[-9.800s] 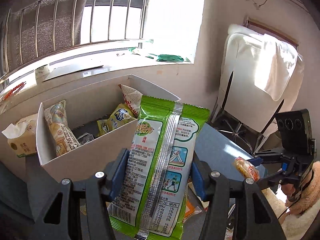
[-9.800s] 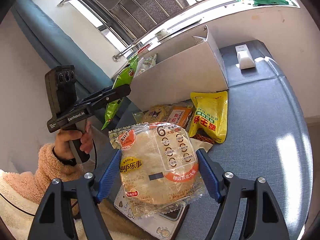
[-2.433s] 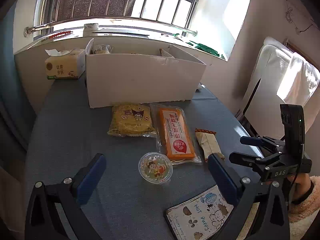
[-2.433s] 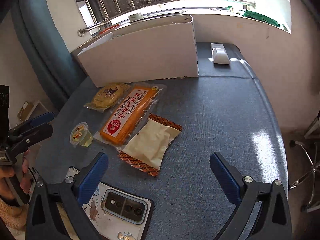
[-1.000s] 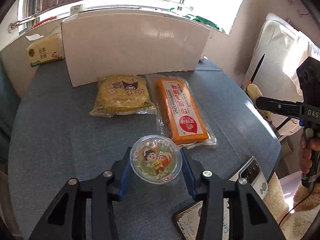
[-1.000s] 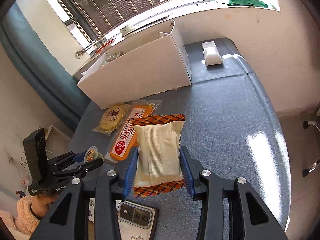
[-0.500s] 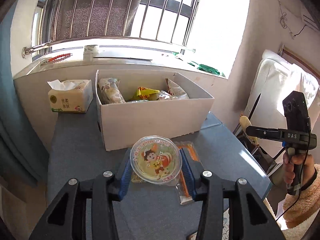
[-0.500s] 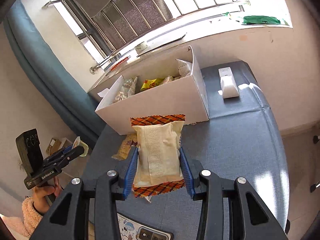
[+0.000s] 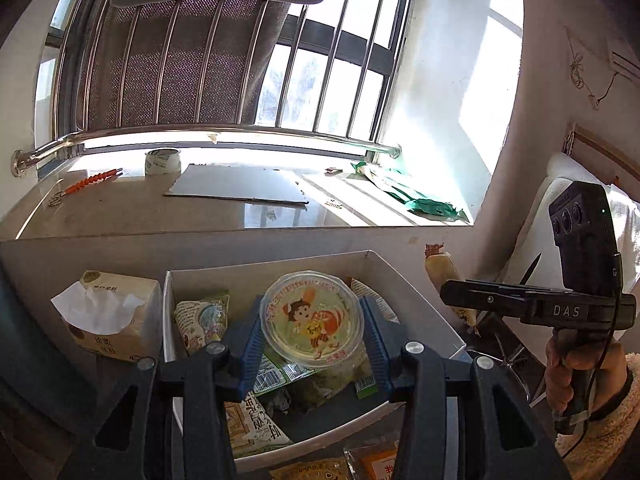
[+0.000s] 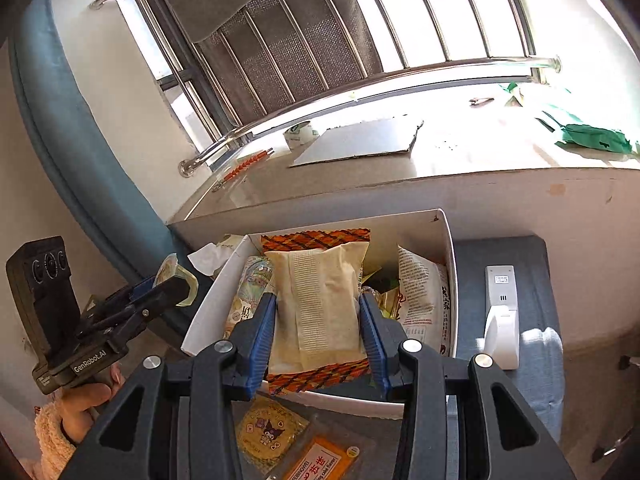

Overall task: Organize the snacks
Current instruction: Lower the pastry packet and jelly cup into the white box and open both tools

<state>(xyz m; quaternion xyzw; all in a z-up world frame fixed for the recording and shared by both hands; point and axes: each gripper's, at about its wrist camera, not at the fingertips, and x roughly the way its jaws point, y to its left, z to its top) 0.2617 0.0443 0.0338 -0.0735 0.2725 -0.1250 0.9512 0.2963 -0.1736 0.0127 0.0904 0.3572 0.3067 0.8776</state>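
Observation:
My left gripper (image 9: 312, 342) is shut on a round jelly cup (image 9: 311, 319) with a cartoon lid, held over the open white cardboard box (image 9: 416, 300) that holds several snack packs. My right gripper (image 10: 318, 328) is shut on a cream snack packet (image 10: 320, 300) with orange plaid ends, held above the same box (image 10: 446, 240). The right gripper also shows in the left wrist view (image 9: 452, 298) at the box's right side, and the left gripper in the right wrist view (image 10: 176, 284) at the box's left.
A round cartoon cookie pack (image 10: 270, 430) and an orange cake pack (image 10: 320, 464) lie on the blue table in front of the box. A tissue pack (image 9: 112, 316) stands left of the box. A white remote (image 10: 502, 312) lies to its right. The windowsill (image 9: 240, 208) runs behind.
Both grippers have moved forward and up from the table with their snacks and now hang over the open box, which looms much closer.

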